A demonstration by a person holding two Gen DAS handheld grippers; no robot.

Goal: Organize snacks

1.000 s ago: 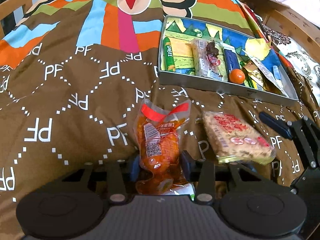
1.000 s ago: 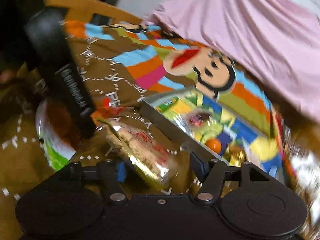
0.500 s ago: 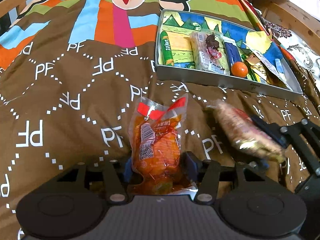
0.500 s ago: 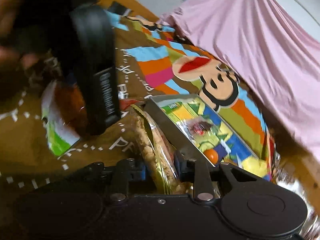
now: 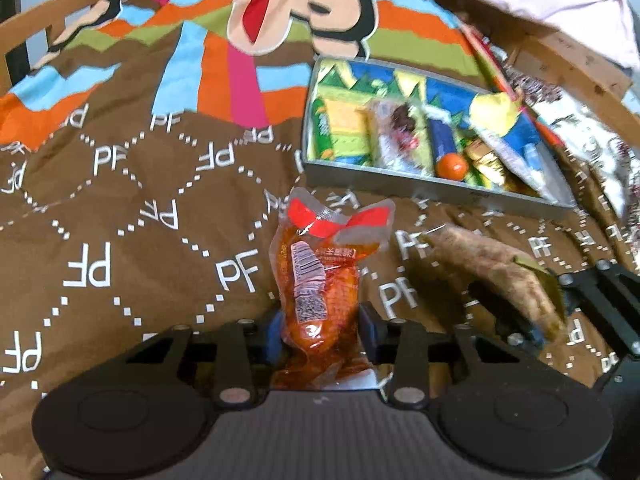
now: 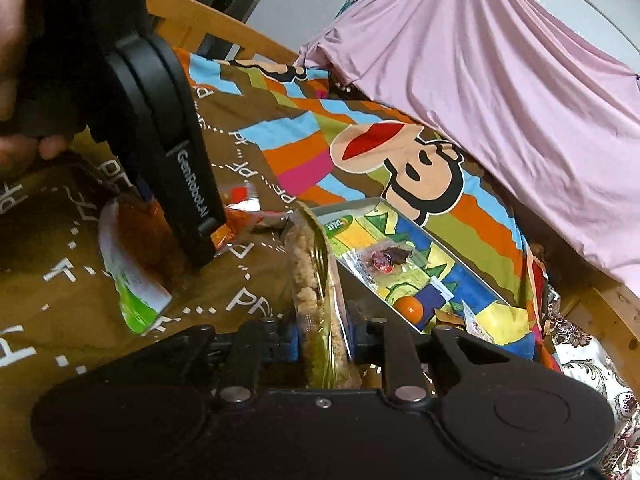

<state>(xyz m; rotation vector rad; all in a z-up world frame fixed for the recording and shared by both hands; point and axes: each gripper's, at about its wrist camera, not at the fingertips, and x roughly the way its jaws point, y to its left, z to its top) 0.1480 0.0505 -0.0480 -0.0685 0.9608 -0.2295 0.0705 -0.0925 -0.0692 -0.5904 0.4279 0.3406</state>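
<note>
Left gripper (image 5: 320, 330) closing on orange pouch (image 5: 320, 280), right gripper (image 6: 322, 340) closing on rice-cake pack (image 6: 316, 280) (edgewise). Risk: slick film slipping before far tin tray (image 5: 432, 188).

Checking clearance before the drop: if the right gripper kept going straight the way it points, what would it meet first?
Probably the tray: its near wall lies just past the rice cracker pack that the right gripper is closing on. Depth is uncertain.

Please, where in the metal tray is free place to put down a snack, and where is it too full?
In the metal tray, the far strip along the back wall is bare. Its near right corner, beyond the orange ball, is crowded with wrappers. The green packet fills the left end.
</note>
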